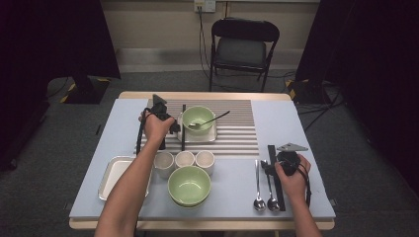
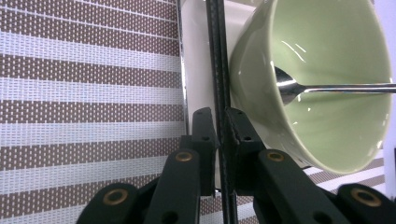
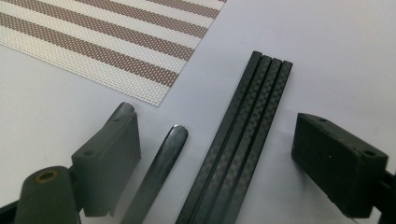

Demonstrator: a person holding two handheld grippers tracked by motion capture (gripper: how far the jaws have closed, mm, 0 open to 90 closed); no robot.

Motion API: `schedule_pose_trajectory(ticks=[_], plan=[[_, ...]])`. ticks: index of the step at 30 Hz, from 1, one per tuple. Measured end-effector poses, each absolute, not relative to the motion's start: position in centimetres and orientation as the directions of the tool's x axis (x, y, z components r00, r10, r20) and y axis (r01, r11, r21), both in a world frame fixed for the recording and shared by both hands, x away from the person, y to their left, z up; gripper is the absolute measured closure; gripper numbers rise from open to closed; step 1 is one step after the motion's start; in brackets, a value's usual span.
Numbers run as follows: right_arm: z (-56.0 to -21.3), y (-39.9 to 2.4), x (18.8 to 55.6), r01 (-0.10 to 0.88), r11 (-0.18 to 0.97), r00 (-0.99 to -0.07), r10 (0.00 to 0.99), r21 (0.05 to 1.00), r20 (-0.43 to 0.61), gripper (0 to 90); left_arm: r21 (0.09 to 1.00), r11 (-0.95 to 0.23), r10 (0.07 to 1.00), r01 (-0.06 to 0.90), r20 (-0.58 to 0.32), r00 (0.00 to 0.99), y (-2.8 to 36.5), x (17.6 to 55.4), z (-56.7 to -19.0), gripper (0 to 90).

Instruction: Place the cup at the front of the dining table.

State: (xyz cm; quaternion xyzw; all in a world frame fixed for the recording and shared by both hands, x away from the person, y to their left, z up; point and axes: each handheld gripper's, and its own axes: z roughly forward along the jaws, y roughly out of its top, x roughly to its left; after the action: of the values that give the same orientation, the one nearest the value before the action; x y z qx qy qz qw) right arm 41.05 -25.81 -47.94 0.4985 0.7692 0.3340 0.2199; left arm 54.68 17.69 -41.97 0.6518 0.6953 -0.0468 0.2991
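left gripper (image 2: 219, 126) sits over the striped placemat (image 1: 237, 129), its jaws nearly together on a thin black chopstick (image 2: 217, 70) that runs between the pads; whether they still press on it cannot be told. chopstick lies along the left side of the green bowl (image 2: 327, 93), which stands on a white square plate (image 2: 196, 56) with a spoon (image 2: 336, 87) resting inside. right gripper (image 3: 215, 154) rests near the table's right edge, jaws wide apart around a bundle of black chopsticks (image 3: 243, 135) and a spoon handle (image 3: 161, 163), gripping neither. second green bowl (image 1: 189, 185), three white cups (image 1: 184, 159) and a tray (image 1: 112, 174) sit at the front.
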Motion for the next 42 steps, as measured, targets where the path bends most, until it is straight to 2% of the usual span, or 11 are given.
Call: schedule_pose_trajectory(ticks=[14, 24, 28, 42], plan=[[-47.9, -25.8, 41.1, 0.621, 0.281, -0.406, 0.914, 0.732, -0.006, 14.5, 0.33, 0.147, 0.872, 0.933, -0.488, 0.035, 18.0, 54.0, -41.1, 78.5], [-47.9, -25.8, 41.1, 0.621, 0.281, -0.407, 0.914, 0.732, -0.006, 14.5, 0.35, 0.135, 0.859, 0.927, -0.507, 0.066, 18.4, 53.4, -40.9, 71.7], [-47.9, -25.8, 41.1, 0.62, 0.282, -0.407, 0.913, 0.732, -0.007, 14.5, 0.355, 0.167, 0.856, 0.92, -0.515, 0.043, 18.5, 53.1, -41.1, 69.4], [-47.9, -25.8, 41.1, 0.621, 0.281, -0.407, 0.914, 0.732, -0.006, 14.5, 0.382, 0.131, 0.855, 0.915, -0.511, 0.091, 19.5, 52.3, -40.6, 59.8]])
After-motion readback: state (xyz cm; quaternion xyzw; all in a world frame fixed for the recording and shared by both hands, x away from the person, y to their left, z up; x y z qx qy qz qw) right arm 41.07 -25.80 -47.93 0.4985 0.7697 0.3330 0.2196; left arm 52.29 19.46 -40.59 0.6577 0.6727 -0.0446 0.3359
